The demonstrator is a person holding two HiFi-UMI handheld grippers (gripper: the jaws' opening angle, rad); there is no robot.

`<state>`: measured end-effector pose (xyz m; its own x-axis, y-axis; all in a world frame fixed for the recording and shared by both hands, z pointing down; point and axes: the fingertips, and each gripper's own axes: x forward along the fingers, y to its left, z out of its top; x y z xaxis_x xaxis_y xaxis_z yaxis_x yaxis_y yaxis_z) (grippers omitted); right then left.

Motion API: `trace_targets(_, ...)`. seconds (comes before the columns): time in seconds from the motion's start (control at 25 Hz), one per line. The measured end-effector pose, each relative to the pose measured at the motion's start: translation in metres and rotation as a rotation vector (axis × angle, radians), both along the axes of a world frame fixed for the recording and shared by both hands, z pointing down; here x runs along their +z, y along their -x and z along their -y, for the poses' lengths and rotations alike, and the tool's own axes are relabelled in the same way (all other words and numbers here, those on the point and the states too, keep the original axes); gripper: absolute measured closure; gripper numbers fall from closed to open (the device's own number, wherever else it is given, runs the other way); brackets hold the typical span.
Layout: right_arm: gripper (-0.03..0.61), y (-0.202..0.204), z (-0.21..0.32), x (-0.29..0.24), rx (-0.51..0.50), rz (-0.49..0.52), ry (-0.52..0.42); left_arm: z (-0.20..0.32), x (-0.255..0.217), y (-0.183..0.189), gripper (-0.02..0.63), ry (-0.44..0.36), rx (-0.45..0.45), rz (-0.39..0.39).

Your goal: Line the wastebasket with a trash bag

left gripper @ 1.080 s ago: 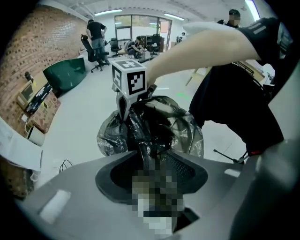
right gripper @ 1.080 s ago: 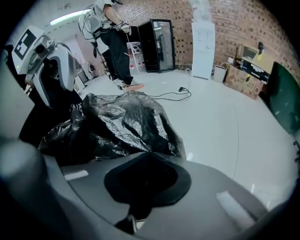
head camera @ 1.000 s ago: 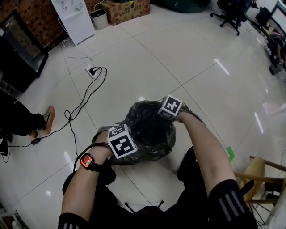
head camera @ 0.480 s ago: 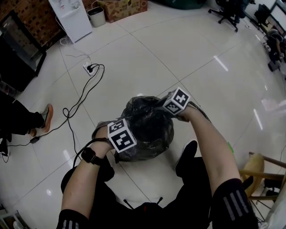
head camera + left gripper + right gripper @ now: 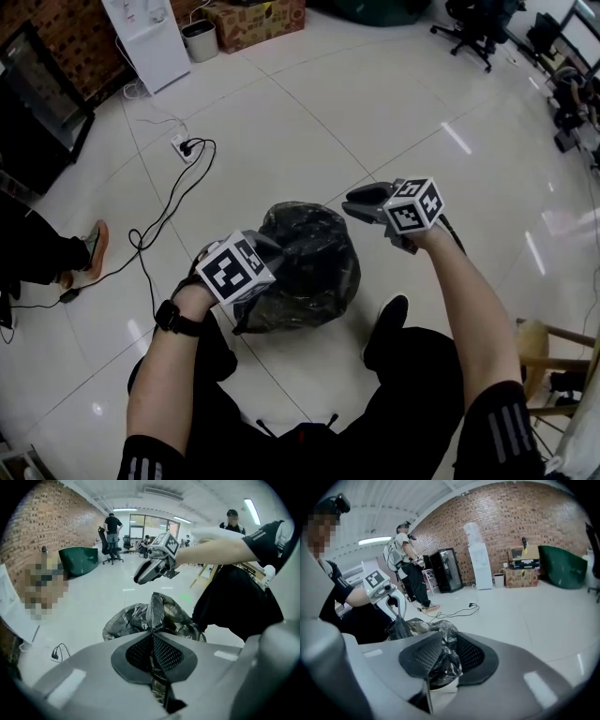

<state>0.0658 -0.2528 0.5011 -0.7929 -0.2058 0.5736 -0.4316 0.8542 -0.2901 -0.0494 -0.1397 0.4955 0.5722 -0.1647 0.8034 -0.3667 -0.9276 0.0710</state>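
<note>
A black trash bag (image 5: 309,267) covers the wastebasket on the white floor, and a bit of the basket's white rim (image 5: 443,685) shows beneath the plastic. At the bag's left edge, my left gripper (image 5: 265,255) is shut on a raised fold of the bag (image 5: 154,609), which runs up from between the mesh pads (image 5: 166,651). My right gripper (image 5: 361,200) hangs above and to the right of the bag, clear of it. Its jaws are opening with nothing pressed between them. Through their gap I see the bag (image 5: 443,656) further below.
A power strip with black cables (image 5: 187,148) lies on the floor at the far left. A person's foot (image 5: 98,246) is at the left edge, and a wooden chair (image 5: 544,361) at the right. A white water dispenser (image 5: 150,37), a small bin (image 5: 202,37) and a cardboard box (image 5: 253,19) stand far back.
The right gripper has left the bag's far rim and risen up and to the right, its jaws parting. The left gripper has lifted a little with a fold of the bag.
</note>
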Motion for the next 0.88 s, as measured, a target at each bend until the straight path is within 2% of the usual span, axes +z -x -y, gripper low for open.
trace_targets(0.12, 0.468, 0.016, 0.001, -0.016, -0.033, -0.012, -0.064, 0.002, -0.012, -0.010, 0.612, -0.039, 0.024, -0.031)
trace_targets(0.24, 0.458, 0.038, -0.011, -0.056, -0.037, 0.104, -0.104, 0.016, -0.022, -0.011, 0.612, -0.075, -0.025, -0.064)
trace_targets(0.32, 0.373, 0.046, -0.028, -0.072, -0.053, 0.138, -0.121, 0.030, -0.027, -0.005, 0.612, -0.097, -0.082, -0.087)
trace_targets(0.4, 0.314, 0.050, -0.048, -0.063, -0.086, 0.067, -0.135, 0.044, -0.033, 0.004, 0.612, -0.119, -0.146, -0.115)
trace_targets(0.52, 0.312, 0.055, -0.073, -0.046, -0.117, -0.138, -0.256, 0.064, -0.041, 0.016, 0.613, -0.155, -0.237, -0.143)
trace_targets(0.6, 0.338, 0.073, -0.093, -0.065, -0.115, -0.150, -0.352, 0.071, -0.045, 0.018, 0.613, -0.171, -0.274, -0.149)
trace_targets(0.72, 0.428, 0.100, -0.114, -0.090, -0.068, -0.118, -0.442, 0.073, -0.052, 0.010, 0.613, -0.186, -0.270, -0.160)
trace_targets(0.8, 0.430, 0.103, -0.110, -0.082, -0.007, -0.199, -0.478, 0.073, -0.055, 0.004, 0.613, -0.198, -0.263, -0.166)
trace_targets(0.88, 0.373, 0.095, -0.098, -0.065, 0.044, -0.312, -0.510, 0.073, -0.059, 0.000, 0.613, -0.213, -0.261, -0.173)
